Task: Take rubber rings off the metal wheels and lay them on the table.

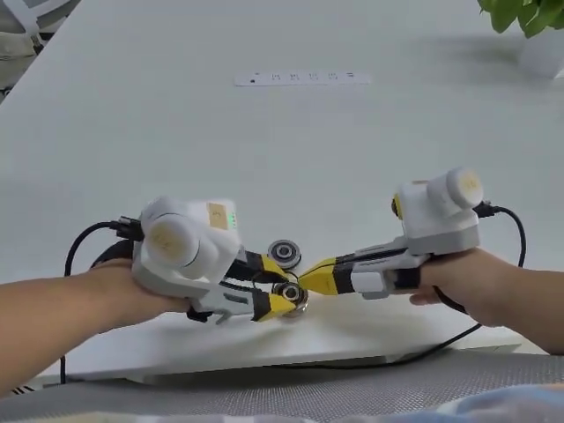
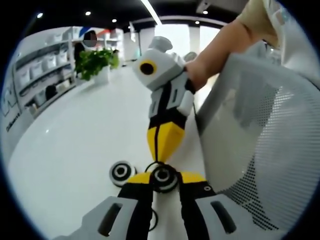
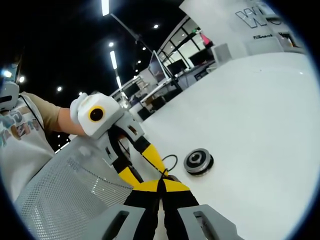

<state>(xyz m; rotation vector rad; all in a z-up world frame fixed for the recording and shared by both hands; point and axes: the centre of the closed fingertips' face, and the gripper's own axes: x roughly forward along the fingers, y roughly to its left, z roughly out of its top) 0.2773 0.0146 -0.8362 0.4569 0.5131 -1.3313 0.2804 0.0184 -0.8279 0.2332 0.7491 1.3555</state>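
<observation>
The left gripper [image 2: 164, 176] is clamped on a metal wheel [image 1: 293, 296], one yellow tip on each side. Tip to tip with it, the right gripper [image 3: 160, 186] has its jaws pressed together, pinching a thin black rubber ring [image 3: 175, 161]. The right gripper view shows this loop arching off the tips; in the head view it is too fine to make out. Just beyond both tips, a second wheel [image 3: 198, 161] lies flat on the white table [image 1: 264, 159].
</observation>
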